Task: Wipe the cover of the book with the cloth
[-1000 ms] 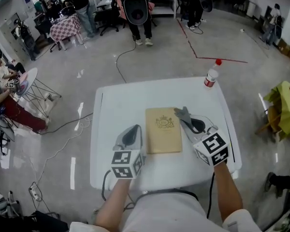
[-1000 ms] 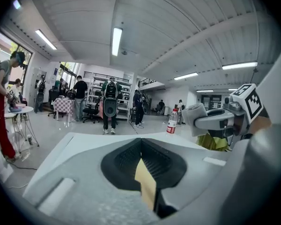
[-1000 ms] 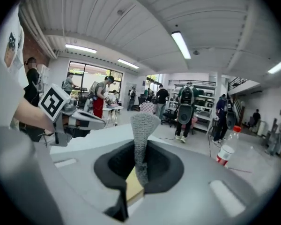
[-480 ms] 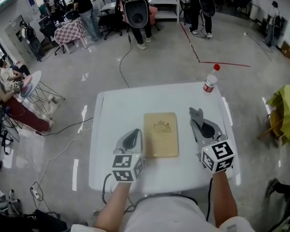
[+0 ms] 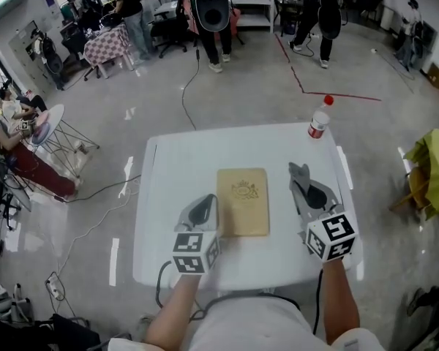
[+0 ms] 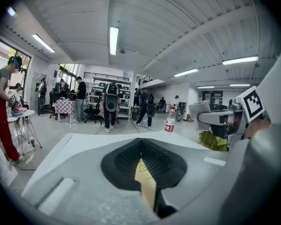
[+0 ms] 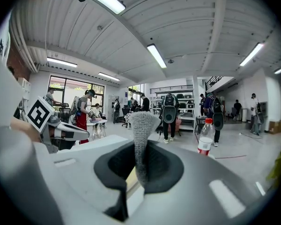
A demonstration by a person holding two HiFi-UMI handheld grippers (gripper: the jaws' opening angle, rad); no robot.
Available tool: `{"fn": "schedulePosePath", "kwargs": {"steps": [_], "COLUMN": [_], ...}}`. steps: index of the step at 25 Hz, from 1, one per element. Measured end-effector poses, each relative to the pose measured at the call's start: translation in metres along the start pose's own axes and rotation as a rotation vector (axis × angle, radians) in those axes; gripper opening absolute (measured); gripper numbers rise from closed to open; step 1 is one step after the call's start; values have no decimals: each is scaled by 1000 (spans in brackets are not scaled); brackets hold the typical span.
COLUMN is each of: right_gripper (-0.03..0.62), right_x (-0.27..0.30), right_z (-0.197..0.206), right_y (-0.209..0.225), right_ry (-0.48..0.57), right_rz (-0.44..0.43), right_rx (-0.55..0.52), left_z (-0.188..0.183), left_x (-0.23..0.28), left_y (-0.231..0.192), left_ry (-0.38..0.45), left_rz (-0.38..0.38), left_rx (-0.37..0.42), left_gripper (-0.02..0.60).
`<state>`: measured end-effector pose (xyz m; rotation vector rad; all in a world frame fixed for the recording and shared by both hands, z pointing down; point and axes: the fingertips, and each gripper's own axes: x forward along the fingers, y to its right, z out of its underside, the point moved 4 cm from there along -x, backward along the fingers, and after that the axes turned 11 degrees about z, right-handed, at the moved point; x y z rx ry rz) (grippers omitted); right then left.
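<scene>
A tan book (image 5: 243, 202) with a gold emblem lies flat in the middle of the white table (image 5: 175, 159). My left gripper (image 5: 203, 210) rests at the book's lower left edge, jaws shut to a thin slit through which a sliver of the book (image 6: 145, 179) shows. To the right of the book, my right gripper (image 5: 303, 187) hovers above the table, apart from the book. It is shut on a grey cloth (image 5: 298, 172), which sticks up between the jaws (image 7: 141, 139).
A plastic bottle with a red cap (image 5: 319, 118) stands at the table's far right corner. Cables run over the floor on the left. People, chairs and small tables stand farther back in the room.
One second ago my right gripper held the cloth over the book's upper right corner; it has moved right, off the book. The left gripper has stayed put.
</scene>
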<state>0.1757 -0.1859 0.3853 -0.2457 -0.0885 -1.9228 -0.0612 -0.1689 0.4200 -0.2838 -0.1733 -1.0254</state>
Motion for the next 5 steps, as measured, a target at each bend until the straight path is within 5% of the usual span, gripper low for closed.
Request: {"fn": "schedulePosePath", "kwargs": {"steps": [5], "right_gripper": [28], "right_x": [-6], "right_z": [5], "right_y": [1], "right_ry": [0], "right_rz": [0], "right_rx": [5], "left_z": [2], "left_x": [-1], "left_y": [5], "left_ry": [3], "left_rz": [3], "left_rx": [-2], "left_gripper": [6]}}
